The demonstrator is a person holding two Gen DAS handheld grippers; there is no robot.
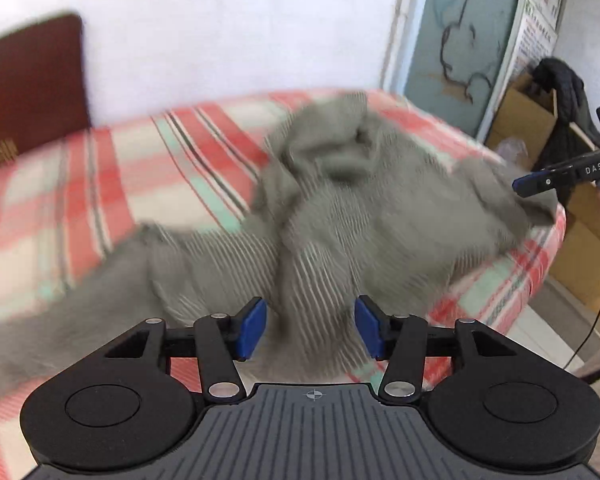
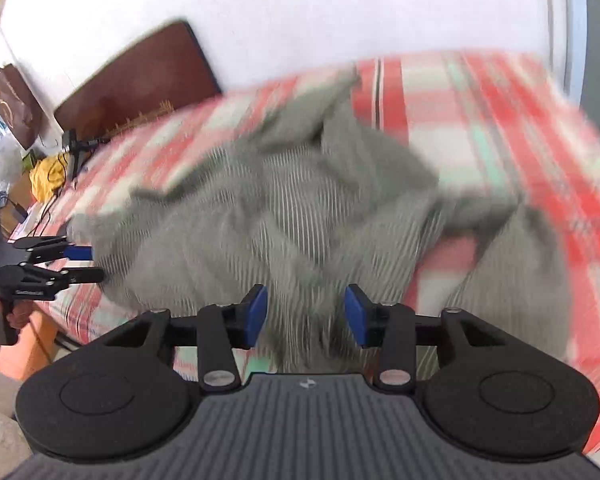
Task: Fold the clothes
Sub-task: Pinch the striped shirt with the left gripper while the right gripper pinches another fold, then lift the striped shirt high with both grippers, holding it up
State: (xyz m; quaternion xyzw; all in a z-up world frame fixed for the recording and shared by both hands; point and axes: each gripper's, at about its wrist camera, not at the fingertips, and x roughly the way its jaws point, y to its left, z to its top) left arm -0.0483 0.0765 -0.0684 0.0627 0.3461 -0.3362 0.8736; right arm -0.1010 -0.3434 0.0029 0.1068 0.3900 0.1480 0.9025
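Presently the grey ribbed garment (image 1: 340, 208) lies crumpled and bunched on the bed (image 1: 100, 184), reaching from its near edge toward its middle, not folded. Left gripper (image 1: 310, 330) and right gripper (image 2: 306, 316) each have their blue pads spread apart, with cloth between them but not pinched. Judgement: spreading or re-gripping is in hand; the next move calls for finding a hem or corner. Knit looks soft, limp, finely striped; the plaid bedcover is flat. Both views are blurred.
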